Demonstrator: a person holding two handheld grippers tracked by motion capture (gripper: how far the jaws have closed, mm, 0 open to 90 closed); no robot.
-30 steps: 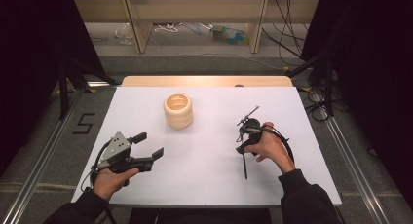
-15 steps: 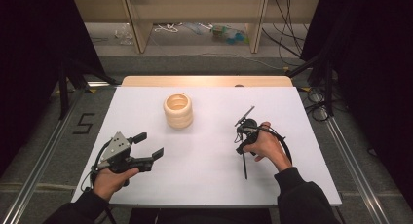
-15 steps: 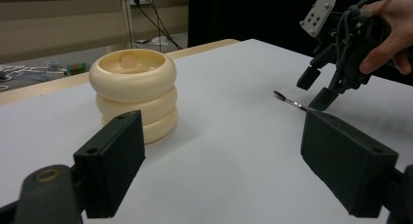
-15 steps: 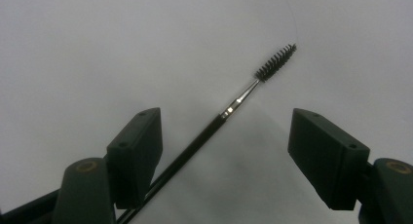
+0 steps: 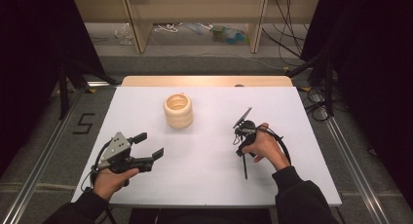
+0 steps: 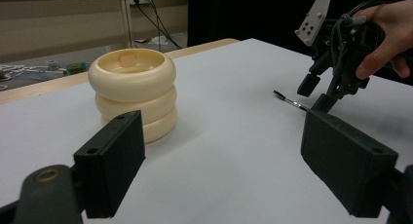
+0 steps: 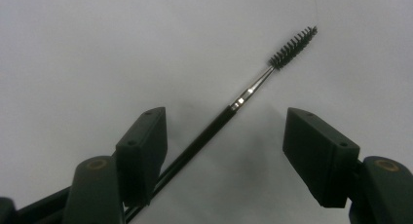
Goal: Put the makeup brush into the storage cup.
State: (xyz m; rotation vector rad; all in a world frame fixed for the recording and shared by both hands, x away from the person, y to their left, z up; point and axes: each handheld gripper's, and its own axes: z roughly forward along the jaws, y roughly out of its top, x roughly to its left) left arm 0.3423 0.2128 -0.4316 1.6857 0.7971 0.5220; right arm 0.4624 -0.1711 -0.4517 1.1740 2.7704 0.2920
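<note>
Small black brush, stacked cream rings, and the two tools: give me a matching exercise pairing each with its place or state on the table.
Column one:
1. small black brush
2. stack of cream rings
3. left tool
4. right tool

Column two:
A. stands upright toward the far middle of the white table
B. open, aimed across the table, nothing between its jaws
C. lies flat on the table, bristle end away from the jaws
D. open, jaws either side of a thin handle, which lies against one of them

Pairs: 1-C, 2-A, 3-B, 4-D
</note>
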